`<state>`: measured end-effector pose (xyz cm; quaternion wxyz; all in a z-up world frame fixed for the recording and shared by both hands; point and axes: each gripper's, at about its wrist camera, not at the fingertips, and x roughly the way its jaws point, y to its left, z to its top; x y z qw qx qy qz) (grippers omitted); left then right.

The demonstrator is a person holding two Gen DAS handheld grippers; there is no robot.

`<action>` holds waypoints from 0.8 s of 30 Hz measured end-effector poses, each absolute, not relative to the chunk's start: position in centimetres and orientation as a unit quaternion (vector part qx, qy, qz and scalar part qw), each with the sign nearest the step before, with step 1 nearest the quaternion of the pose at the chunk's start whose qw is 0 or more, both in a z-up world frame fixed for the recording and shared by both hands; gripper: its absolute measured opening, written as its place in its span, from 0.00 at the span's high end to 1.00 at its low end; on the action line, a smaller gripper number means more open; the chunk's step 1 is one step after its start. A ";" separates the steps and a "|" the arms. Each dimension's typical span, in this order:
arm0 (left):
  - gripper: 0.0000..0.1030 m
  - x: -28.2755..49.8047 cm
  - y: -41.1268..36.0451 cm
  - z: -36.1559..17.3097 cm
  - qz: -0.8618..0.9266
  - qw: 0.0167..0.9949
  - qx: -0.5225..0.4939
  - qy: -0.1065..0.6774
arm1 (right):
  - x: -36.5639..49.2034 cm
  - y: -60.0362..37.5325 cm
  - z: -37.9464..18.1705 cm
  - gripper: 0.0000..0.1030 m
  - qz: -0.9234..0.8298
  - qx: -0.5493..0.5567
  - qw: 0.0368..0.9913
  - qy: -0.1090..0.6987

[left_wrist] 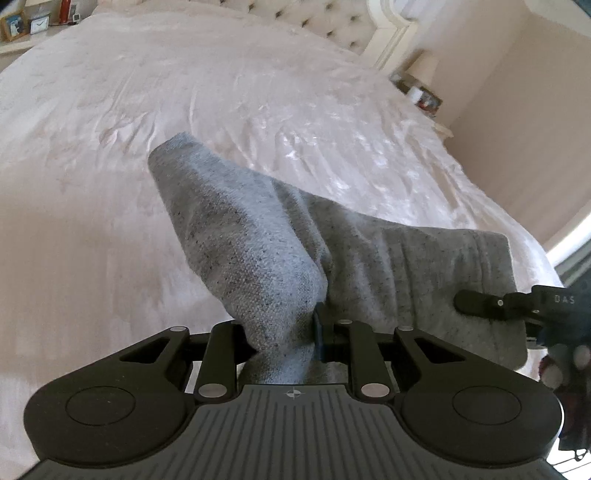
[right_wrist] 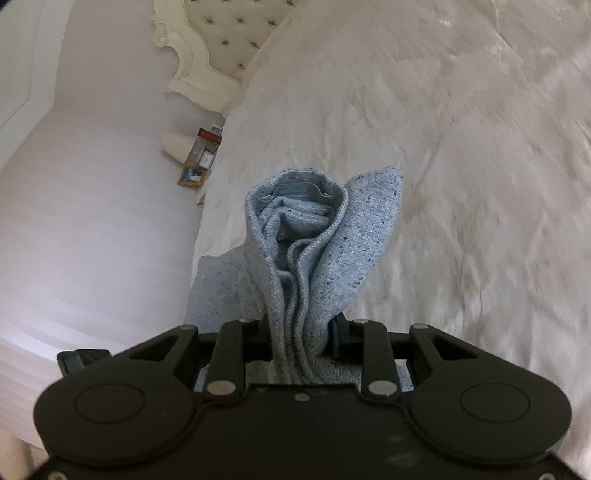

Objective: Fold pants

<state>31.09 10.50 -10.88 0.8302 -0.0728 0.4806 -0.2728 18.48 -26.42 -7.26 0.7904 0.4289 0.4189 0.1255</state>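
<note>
The grey speckled pants (left_wrist: 258, 240) hang bunched in the air above the bed. My left gripper (left_wrist: 284, 332) is shut on a thick fold of them. My right gripper (right_wrist: 299, 332) is shut on another bunched edge of the pants (right_wrist: 314, 240), with a label visible inside the fabric. In the left wrist view the right gripper (left_wrist: 491, 304) shows at the right edge, clamped on the flat far end of the pants. Both hold the cloth off the bedspread.
A wide pale bedspread (left_wrist: 184, 110) covers the bed, with a tufted headboard (left_wrist: 325, 22) behind. A nightstand with a lamp and small items (right_wrist: 195, 155) stands beside the bed. A shelf with frames (left_wrist: 22, 26) is at the far left.
</note>
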 end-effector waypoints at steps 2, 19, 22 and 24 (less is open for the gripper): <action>0.73 32.4 10.5 -12.9 -0.243 0.827 -0.058 0.504 | 20.3 -26.9 -8.4 0.62 0.092 0.398 0.803 0.433; 0.74 25.0 7.3 -18.3 -0.161 0.830 0.045 0.533 | 19.3 -20.9 -11.8 0.62 0.028 0.170 0.847 0.504; 0.74 23.4 7.9 -19.9 -0.158 0.826 0.047 0.540 | 18.1 -20.7 -13.3 0.63 0.013 0.167 0.839 0.518; 0.74 23.5 8.2 -20.0 -0.156 0.828 0.037 0.538 | 18.0 -20.9 -13.1 0.63 0.013 0.169 0.840 0.516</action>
